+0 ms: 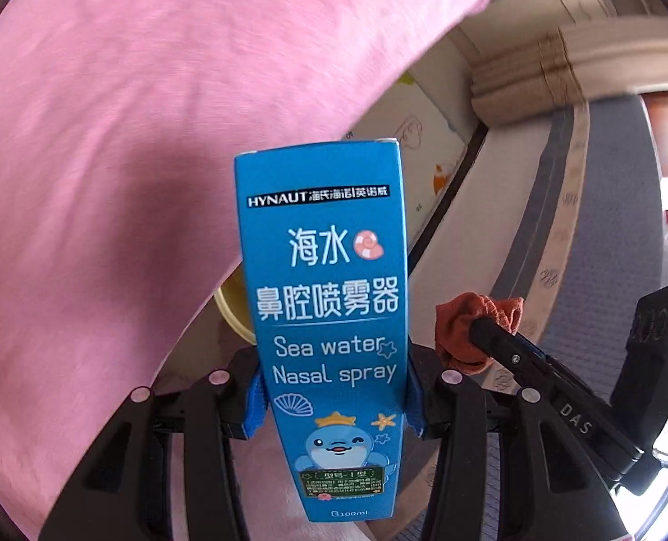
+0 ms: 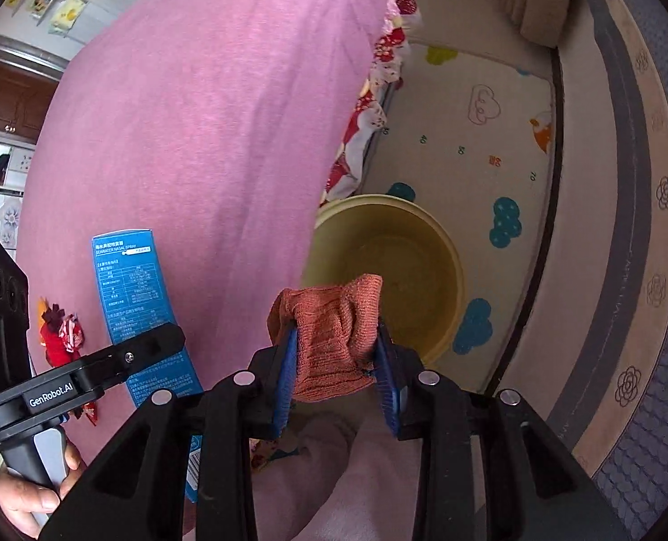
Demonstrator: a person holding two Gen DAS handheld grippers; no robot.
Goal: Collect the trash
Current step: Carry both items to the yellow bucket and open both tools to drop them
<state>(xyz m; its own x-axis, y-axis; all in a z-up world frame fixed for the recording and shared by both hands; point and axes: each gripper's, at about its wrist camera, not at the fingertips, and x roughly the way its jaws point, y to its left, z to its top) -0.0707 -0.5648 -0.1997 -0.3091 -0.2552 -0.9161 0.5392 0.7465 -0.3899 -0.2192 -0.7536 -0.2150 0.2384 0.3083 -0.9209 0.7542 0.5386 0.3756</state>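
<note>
Blue nasal spray box [image 1: 329, 333] clamped upright in the left claw [image 1: 331, 399], long axis pointing straight out along the fingers, blue pads [image 1: 255, 405] pressed on both narrow sides near the lower half. Crumpled orange knit cloth [image 2: 334, 333] pinched in the right claw [image 2: 338, 378], bunched between the pads and bulging past the tips. Yellow plastic bucket [image 2: 442, 270] on the floor directly beyond the right claw, mouth open and facing up, apparently bare inside; probably the drop point, with the cloth nearer to it than the box. From the left wrist view, only a sliver of bucket rim visible behind the box. Pink bedspread [image 2: 199, 135] hanging just left of the bucket, overlapping its near edge and likely to snag a careless drop. Patterned play mat [image 2: 469, 135] beyond, grey rug [image 2: 627, 180] to the right.
</note>
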